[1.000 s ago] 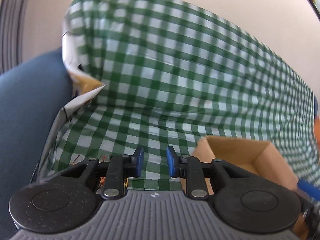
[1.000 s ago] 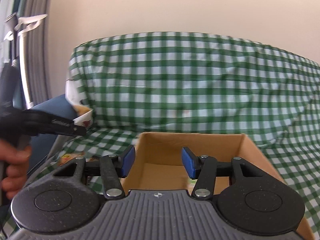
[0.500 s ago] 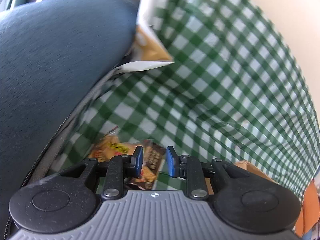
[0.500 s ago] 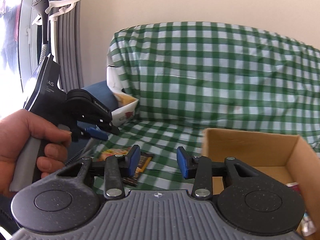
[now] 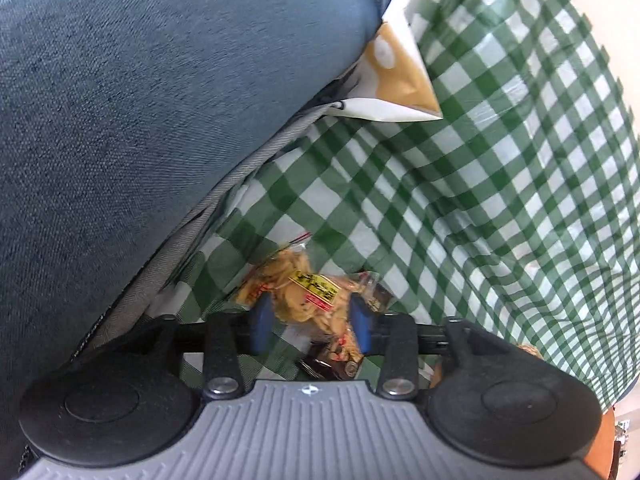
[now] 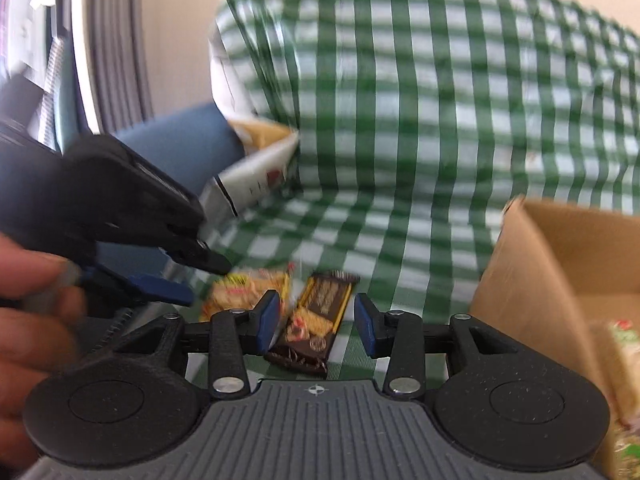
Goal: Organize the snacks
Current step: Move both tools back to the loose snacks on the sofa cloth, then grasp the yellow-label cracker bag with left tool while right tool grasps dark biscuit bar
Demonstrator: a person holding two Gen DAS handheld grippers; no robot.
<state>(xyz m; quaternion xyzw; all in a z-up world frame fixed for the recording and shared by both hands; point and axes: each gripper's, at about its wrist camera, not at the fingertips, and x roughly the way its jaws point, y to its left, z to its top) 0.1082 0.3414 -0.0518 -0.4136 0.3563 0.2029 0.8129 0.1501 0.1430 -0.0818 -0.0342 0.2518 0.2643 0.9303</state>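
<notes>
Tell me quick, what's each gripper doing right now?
Left gripper: open, empty, over the cracker bag.
Right gripper: open, empty, over the dark snack bar.

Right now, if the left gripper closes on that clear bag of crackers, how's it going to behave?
The cracker bag looks like thin clear film, so it will probably crumple and sag rather than stay stiff. The loose pieces inside seem brittle; a hard squeeze from the left gripper could crack them. It likely weighs little, and glossy film may slip, so gripping near a sealed edge seems safer.
</notes>
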